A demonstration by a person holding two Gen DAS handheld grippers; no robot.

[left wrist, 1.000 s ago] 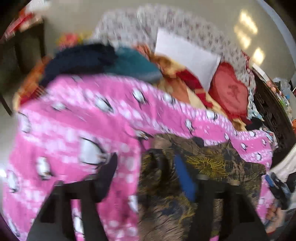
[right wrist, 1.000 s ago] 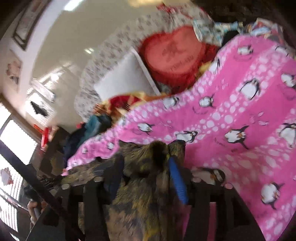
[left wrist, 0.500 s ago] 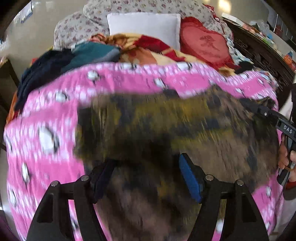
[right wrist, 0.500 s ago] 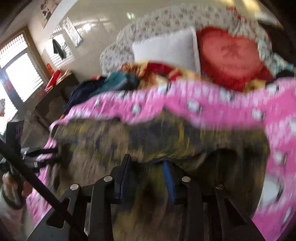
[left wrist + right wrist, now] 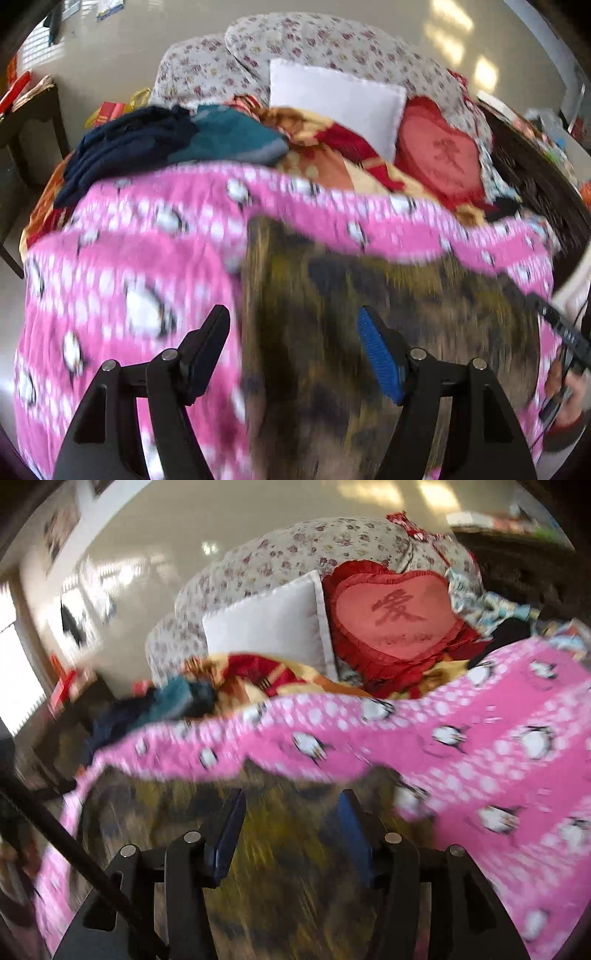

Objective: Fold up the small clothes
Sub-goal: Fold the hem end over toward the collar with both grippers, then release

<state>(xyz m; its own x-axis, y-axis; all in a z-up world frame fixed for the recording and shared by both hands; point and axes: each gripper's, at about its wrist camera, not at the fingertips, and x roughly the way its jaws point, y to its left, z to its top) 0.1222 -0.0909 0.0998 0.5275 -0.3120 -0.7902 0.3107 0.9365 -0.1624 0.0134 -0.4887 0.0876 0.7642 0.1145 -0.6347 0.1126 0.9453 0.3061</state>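
Observation:
A dark olive and brown patterned garment [image 5: 369, 295] lies spread on the pink penguin blanket [image 5: 129, 258], blurred by motion. My left gripper [image 5: 293, 317] hovers open over the garment's left edge, one finger above the blanket and the blue-padded one above the cloth. In the right wrist view the same garment [image 5: 288, 867] fills the bottom. My right gripper [image 5: 293, 801] stands over it with its jaws opening; the cloth lies under and between the fingers, and the pads do not press on it. That right gripper also shows at the left wrist view's right edge, in a hand [image 5: 565, 398].
At the bed's head are a white pillow [image 5: 332, 99], a red heart cushion [image 5: 439, 158] and floral bedding [image 5: 314, 44]. A navy and teal clothes pile [image 5: 166, 140] lies beyond the blanket. A dark wooden frame [image 5: 535, 184] runs along the right; a dark table [image 5: 33, 110] stands left.
The garment went from bunched between both grippers to stretched wide, and now lies on the blanket. The left view has shifted left off the cloth. The right jaws stand wider than half a second ago.

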